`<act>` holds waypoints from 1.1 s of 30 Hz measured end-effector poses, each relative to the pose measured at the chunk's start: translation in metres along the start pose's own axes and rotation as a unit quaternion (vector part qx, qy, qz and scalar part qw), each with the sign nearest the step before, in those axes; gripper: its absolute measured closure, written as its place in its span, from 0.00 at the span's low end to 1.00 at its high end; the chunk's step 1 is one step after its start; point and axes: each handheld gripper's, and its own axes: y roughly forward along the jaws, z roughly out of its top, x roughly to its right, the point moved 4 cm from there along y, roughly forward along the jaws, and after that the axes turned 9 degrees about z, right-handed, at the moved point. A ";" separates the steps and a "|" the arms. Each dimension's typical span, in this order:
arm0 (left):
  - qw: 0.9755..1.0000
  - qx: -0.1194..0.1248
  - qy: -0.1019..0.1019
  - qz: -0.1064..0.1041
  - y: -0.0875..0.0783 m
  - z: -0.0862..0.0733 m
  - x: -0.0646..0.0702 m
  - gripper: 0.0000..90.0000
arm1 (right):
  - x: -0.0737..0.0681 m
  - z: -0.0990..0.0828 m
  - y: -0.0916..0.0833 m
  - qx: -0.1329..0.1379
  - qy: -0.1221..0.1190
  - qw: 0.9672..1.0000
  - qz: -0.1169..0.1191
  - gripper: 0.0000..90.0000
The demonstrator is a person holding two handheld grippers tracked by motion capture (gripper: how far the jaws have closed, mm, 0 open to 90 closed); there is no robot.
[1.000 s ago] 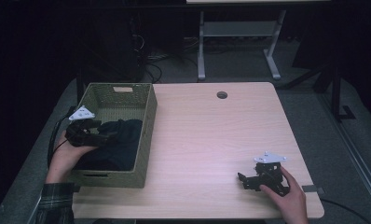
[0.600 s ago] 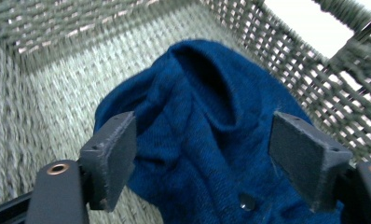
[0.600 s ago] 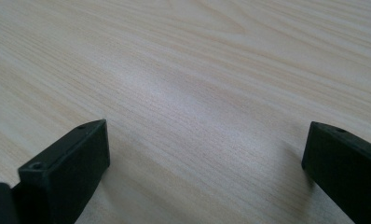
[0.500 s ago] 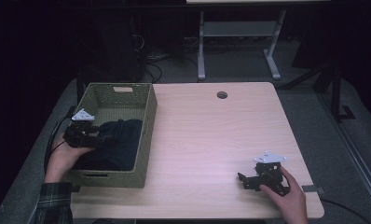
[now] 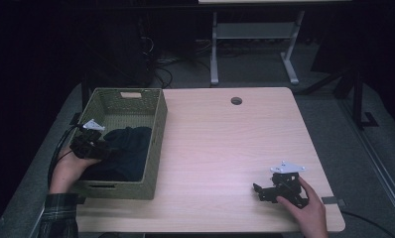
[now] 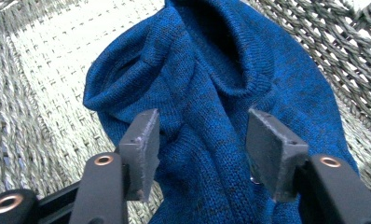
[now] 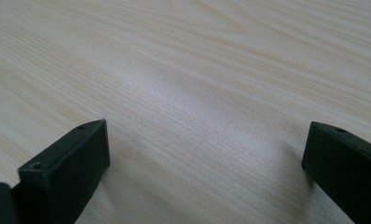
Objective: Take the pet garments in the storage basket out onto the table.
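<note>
Lying between the closing left tool (image 6: 200, 154), apparently unpinched: blue sweater (image 6: 211, 93).

The high view is looking down from the near side over the whole table (image 5: 225, 144); the left gripper view is peering close into the basket (image 6: 44, 70), shared with it; the right gripper view is skimming the tabletop.

A blue knitted garment (image 6: 211, 116) lies crumpled inside the woven basket (image 5: 156, 144), with a ribbed, rolled collar or cuff opening uppermost and thick folds running down from it. Flecks of darker yarn show through the blue. It fills the near half of the basket, bunched against the wall nearest the bench's middle, while the basket's far half shows bare weave. From above it reads as a dark heap (image 5: 128, 153).
</note>
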 end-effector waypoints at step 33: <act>0.974 0.176 -0.124 -0.073 -0.055 0.025 -0.011 0.91 | 0.000 0.000 0.000 0.001 0.002 1.000 0.000 0.00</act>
